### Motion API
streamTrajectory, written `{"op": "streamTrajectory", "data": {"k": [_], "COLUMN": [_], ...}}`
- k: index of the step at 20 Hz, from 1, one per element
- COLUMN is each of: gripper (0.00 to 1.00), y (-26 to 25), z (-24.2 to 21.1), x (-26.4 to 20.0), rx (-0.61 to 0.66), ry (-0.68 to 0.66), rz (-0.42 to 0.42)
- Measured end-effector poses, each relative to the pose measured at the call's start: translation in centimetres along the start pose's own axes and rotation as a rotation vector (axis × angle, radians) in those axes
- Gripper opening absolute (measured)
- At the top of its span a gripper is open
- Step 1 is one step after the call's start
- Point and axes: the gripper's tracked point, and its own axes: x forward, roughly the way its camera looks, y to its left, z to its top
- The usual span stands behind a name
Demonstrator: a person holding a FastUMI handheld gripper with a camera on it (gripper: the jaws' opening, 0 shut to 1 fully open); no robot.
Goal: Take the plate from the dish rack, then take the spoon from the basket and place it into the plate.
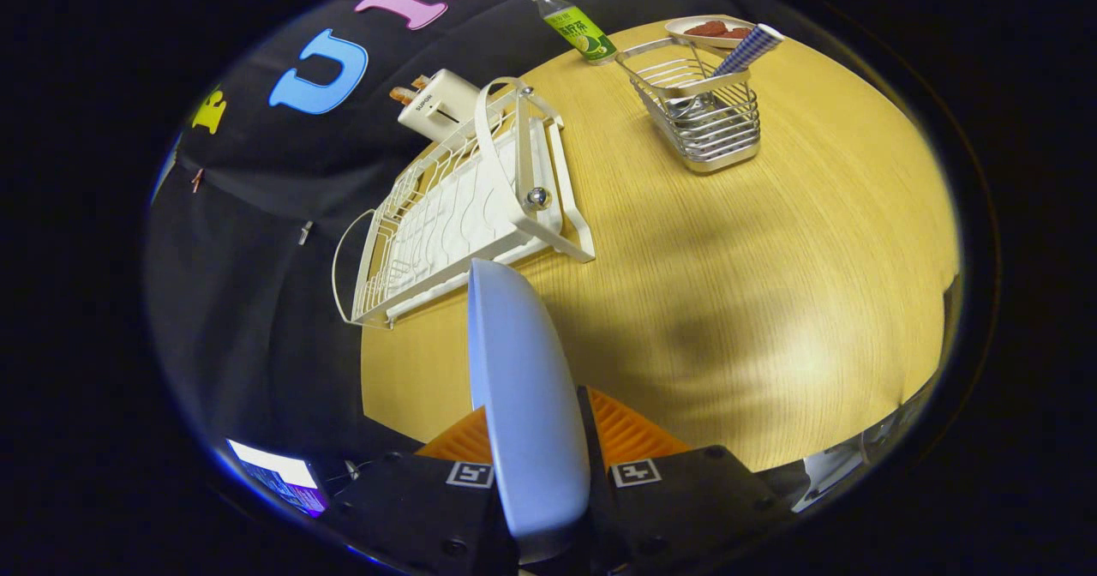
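Observation:
A pale blue plate (523,387) stands on edge between my gripper's (536,439) two fingers, which press on it from both sides. It hangs above the wooden table (771,259), just this side of the white dish rack (463,207). The rack holds no dishes. Far beyond the fingers, a wire basket (707,113) stands on the table with a spoon (737,57) upright in it; the spoon's handle is blue-and-white checked.
A green bottle (578,29) lies behind the basket, next to a small dish of red food (710,29). A white box-like appliance (435,105) sits behind the rack. A lit screen (278,477) glows near my fingers.

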Motion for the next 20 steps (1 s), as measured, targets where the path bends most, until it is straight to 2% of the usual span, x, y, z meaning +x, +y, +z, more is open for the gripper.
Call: {"op": "streamTrajectory", "data": {"k": [2,7,9,15,20], "gripper": [0.35,0.35,0.36,0.53,0.73], "y": [-0.6,-1.1,-1.7,-3.6,-5.3], "z": [-0.4,0.0,0.4,1.0,1.3], "x": [0.7,1.3,1.3,1.3,1.1], "rx": [-0.015,0.050,0.059,0.019,-0.007], "ry": [0.023,0.046,0.045,0.033,0.034], "rz": [-0.006,0.014,-0.010,-0.111,-0.193]}}
